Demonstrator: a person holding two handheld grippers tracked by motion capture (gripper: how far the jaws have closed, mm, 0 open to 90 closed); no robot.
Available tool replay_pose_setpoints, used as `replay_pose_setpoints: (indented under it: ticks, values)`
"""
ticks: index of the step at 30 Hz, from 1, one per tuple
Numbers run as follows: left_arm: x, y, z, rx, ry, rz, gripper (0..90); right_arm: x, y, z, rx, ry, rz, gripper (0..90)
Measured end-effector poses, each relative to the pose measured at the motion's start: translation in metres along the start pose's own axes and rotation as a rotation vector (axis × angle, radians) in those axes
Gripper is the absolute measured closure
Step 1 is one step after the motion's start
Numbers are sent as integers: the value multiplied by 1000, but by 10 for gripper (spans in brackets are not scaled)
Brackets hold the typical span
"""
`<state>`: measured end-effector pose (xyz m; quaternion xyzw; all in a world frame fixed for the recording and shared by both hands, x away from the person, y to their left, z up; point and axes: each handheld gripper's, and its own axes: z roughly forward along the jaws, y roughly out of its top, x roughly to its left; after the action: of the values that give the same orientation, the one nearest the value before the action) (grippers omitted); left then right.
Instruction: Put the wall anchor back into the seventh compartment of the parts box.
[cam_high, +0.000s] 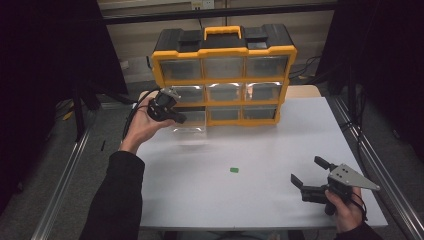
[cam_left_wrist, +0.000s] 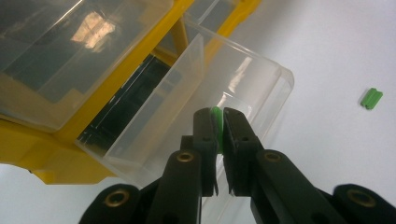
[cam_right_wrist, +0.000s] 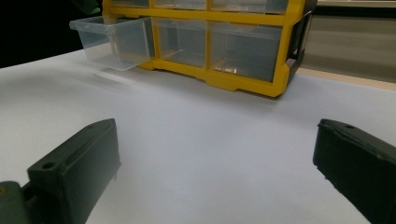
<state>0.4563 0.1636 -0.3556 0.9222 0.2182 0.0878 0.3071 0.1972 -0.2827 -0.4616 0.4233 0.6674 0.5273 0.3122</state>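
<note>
A yellow and black drawer cabinet stands at the back of the white table. Its bottom-left clear drawer is pulled out. My left gripper hovers over that drawer's left end, shut on a small green piece; the left gripper view has the jaws right above the open drawer. A second green piece lies loose on the table's middle, also in the left gripper view. My right gripper is held at the front right, open and empty, well apart from that piece.
The cabinet's other clear drawers are closed. In the right gripper view the cabinet and the pulled-out drawer lie far ahead across bare table. Metal rails run along both table sides.
</note>
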Motion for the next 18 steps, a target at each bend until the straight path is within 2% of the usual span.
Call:
replay_pose_setpoints:
  ticks: [3,7,8,9,10,11,12,13,15,17,18]
  values:
    - [3,1,2,26,4,9,845,0,0,0,1,1,2,2]
    - [6,3,6,37,2,7,846,0,0,0,4,1,2,2]
    - [8,4,5,64,1,42,846,0,0,0,4,1,2,2]
    - [6,3,8,42,0,10,846,0,0,0,4,2,2,2]
    - [8,4,8,74,-3,36,846,0,0,0,3,2,0,2]
    - [6,3,11,54,3,3,846,0,0,0,4,3,2,2]
    - [7,3,12,57,3,5,845,0,0,0,2,2,2,2]
    - [6,2,15,45,6,-17,845,0,0,0,3,3,2,2]
    - [10,2,15,82,4,19,846,0,0,0,4,4,2,2]
    - [10,1,18,77,11,-11,846,0,0,0,2,5,2,2]
    - [13,2,17,109,8,32,845,0,0,0,3,6,2,2]
